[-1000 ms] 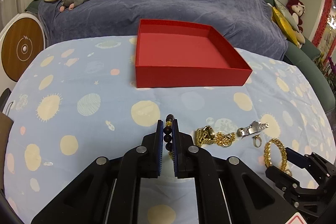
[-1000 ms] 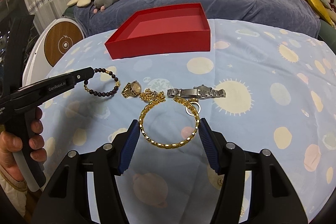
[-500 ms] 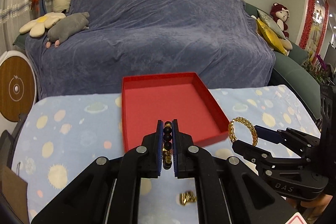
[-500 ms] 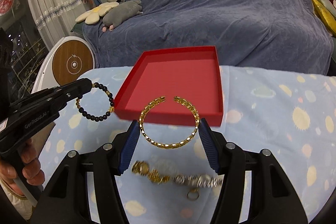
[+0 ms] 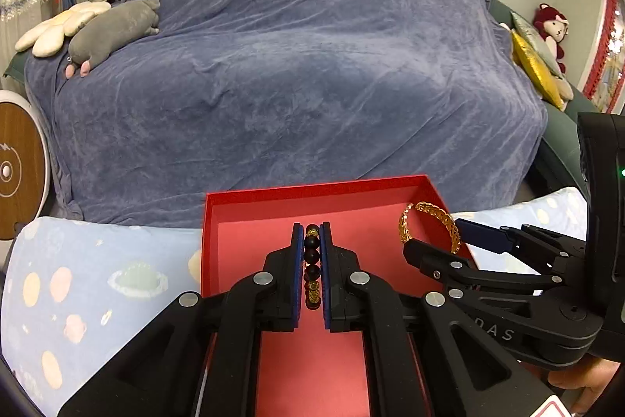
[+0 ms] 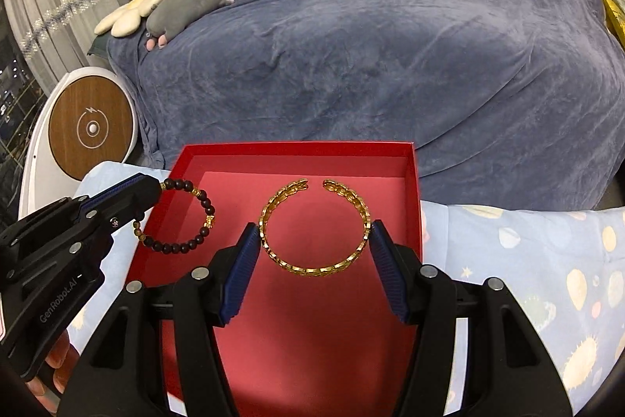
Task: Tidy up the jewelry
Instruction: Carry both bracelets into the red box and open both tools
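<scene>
An open red box (image 5: 242, 200) (image 6: 414, 182) sits on the planet-print cloth. My left gripper (image 5: 311, 233) is shut on a dark bead bracelet (image 5: 311, 255) and holds it above the box's floor; the bracelet also shows in the right wrist view (image 6: 183, 245) near the box's left wall. My right gripper (image 6: 314, 241) is shut on a gold chain bangle (image 6: 314, 266), holding it by its sides above the middle of the box. The bangle shows at the right in the left wrist view (image 5: 429, 212).
A sofa under a blue-grey cover (image 5: 297, 73) stands just behind the table. A grey plush (image 6: 187, 6) lies on its left end. A round wooden-faced device (image 6: 91, 129) stands at the left. The planet-print cloth (image 6: 547, 253) lies around the box.
Both grippers have lifted from the table and moved forward over the red box, each carrying its bracelet. The other jewelry on the cloth has dropped out of view.
</scene>
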`<state>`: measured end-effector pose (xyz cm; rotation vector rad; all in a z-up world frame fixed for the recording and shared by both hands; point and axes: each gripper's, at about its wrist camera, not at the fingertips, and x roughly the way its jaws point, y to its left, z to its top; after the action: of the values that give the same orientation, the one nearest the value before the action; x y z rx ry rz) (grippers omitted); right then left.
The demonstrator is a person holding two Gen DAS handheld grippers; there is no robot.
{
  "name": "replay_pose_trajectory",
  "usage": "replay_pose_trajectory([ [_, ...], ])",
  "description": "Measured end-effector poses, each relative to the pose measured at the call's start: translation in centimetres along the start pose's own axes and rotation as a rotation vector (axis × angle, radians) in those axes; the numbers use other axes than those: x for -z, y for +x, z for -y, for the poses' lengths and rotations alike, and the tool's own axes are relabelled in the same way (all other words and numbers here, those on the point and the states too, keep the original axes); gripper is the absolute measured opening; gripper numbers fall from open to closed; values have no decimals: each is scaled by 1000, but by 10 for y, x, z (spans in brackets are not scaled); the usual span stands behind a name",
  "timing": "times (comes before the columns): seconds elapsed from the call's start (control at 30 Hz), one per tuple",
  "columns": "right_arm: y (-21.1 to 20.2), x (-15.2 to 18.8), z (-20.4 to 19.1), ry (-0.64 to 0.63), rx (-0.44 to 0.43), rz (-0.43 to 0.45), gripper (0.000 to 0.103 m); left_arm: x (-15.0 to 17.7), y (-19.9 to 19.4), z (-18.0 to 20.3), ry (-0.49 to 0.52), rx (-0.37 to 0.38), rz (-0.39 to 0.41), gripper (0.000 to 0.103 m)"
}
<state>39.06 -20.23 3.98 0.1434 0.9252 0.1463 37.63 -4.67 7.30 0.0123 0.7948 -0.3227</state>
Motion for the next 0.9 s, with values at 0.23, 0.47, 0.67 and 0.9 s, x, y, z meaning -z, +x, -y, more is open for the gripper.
replay_pose_trajectory([
  [0.23, 40, -9, 11, 26, 43, -82, 56, -9, 41, -5, -1, -20, -38, 5],
  [0.47, 42, -8, 11, -2, 42, -59, 64, -8, 56, -14, -47, -71, -67, 13],
  [0.67, -11, 7, 15, 14, 3, 19, 65, 3, 19, -26, -79, -93, -23, 33],
  [0.9, -113, 73, 14, -27, 4, 75, 69, 49, -79, -23, -69, -135, 73, 69],
])
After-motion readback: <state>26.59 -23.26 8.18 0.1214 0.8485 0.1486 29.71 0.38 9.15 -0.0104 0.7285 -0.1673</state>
